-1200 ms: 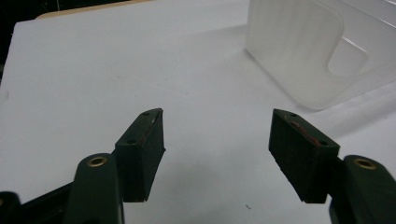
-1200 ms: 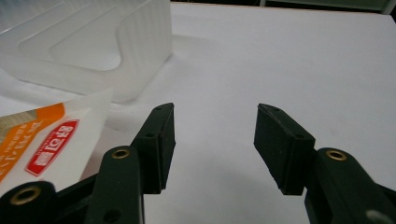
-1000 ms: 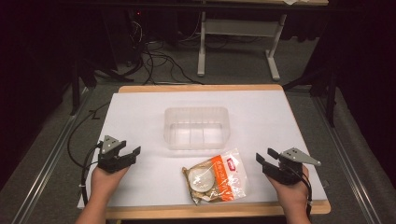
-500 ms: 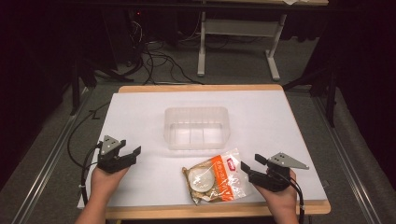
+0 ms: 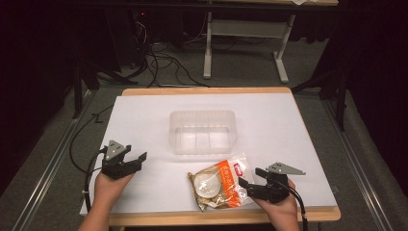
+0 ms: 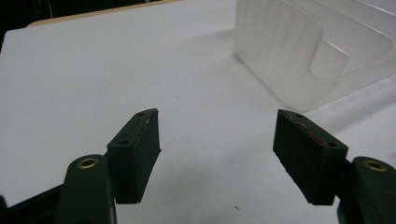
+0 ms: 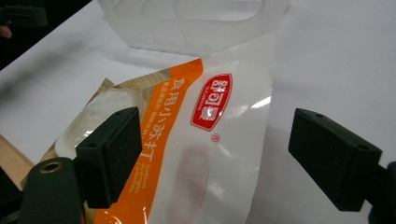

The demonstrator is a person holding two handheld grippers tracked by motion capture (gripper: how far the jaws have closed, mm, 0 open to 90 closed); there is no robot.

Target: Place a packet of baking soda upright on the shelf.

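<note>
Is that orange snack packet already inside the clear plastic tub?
No, the snack packet lies flat on the white table, just in front of the empty tub.

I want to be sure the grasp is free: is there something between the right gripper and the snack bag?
Nothing visible. The right gripper has just been opening; its fingers stand apart at the snack bag, whose clear edge lies between them, unpinched.

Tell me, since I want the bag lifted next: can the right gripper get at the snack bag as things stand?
Probably yes. The right gripper sits at the snack bag's right edge with jaws that have just been opening wide; its own view shows the bag between them, unpinched, nothing in the way.
</note>
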